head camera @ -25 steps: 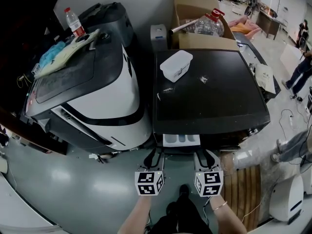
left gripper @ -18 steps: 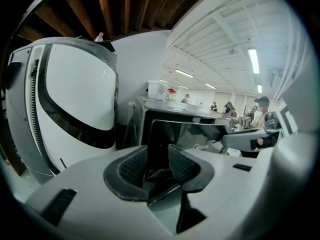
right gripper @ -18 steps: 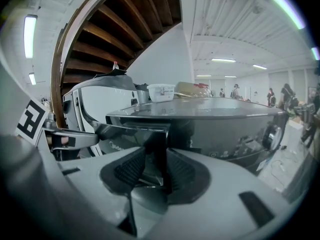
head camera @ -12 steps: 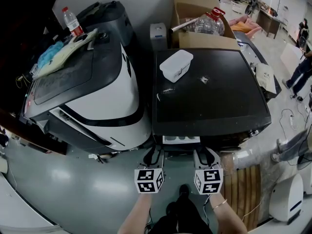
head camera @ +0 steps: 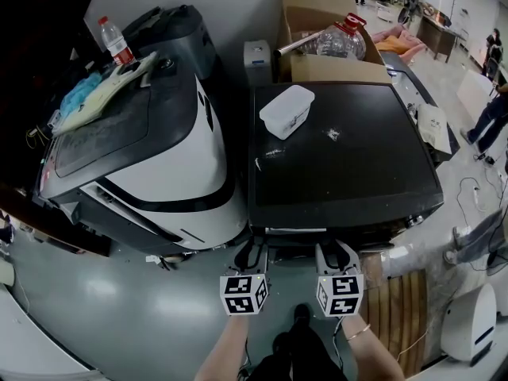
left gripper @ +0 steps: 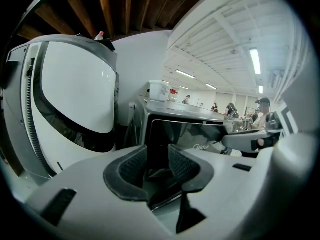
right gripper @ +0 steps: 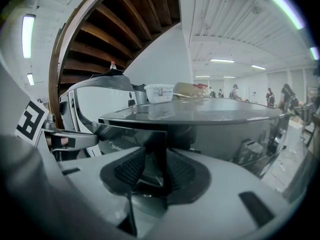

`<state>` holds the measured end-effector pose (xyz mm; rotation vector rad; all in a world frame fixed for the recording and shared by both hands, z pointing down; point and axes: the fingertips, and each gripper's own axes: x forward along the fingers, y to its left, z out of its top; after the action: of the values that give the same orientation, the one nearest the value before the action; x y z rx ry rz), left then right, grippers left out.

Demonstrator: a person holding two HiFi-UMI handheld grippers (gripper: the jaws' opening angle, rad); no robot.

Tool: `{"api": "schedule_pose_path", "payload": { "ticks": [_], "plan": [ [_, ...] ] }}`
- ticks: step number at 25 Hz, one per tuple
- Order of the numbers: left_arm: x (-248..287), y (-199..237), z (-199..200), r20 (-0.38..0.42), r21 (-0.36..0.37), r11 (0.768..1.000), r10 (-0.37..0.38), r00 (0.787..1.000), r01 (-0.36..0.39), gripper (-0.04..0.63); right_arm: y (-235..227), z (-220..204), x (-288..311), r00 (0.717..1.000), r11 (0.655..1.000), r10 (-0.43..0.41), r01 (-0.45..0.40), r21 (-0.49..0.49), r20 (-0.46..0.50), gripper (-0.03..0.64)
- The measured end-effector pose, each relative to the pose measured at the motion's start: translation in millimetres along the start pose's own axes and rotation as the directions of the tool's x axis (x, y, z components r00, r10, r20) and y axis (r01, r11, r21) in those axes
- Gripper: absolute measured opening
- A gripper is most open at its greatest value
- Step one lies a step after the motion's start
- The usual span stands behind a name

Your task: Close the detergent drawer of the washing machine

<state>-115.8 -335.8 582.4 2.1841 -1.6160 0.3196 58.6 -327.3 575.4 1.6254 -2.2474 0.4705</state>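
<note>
Right at the front top edge of the washing machine (head camera: 341, 157), the detergent drawer (head camera: 295, 230) shows from the head view as only a thin pale strip along the lip, so by my reading it is all but home. Its long axis runs side to side across the front of the washing machine, and its travel is straight in, away from the person. The left hand-held gripper (head camera: 252, 252) sits just in front of the washing machine at the drawer's left end. The right hand-held gripper (head camera: 333, 252) sits at its right end. Both are pitched slightly downward, and neither is clearly the nearer. In the left gripper view the jaws stand moderately apart with nothing pinched, and the dark drawer front (left gripper: 185, 134) fills the gap ahead of them. In the right gripper view the jaws are likewise parted. The drawer's upright right-hand edge (right gripper: 162, 154) stands in the gap, and I judge that neither pad clamps it. So the drawer lies dead ahead of both, and the last bit looks like a straight shove forward into the washing machine. For writing, a "Midea" logo (left gripper: 202, 146) reads on the glossy front panel, and it shows again, fainter, in the right gripper view (right gripper: 117, 145). The cubes carry only black-and-white square markers. Nothing else is legible.
</note>
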Motion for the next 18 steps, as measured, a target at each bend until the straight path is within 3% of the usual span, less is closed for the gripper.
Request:
{"api": "schedule_pose_path", "payload": {
  "ticks": [18],
  "plan": [
    [13.4,4.5,7.7,0.009,-0.014,1.0,0.005,1.0,-0.005,0.112,-4.1,8.0,13.4,1.0,1.0,-0.022,0.022,0.019,0.001,0.127]
  ]
}}
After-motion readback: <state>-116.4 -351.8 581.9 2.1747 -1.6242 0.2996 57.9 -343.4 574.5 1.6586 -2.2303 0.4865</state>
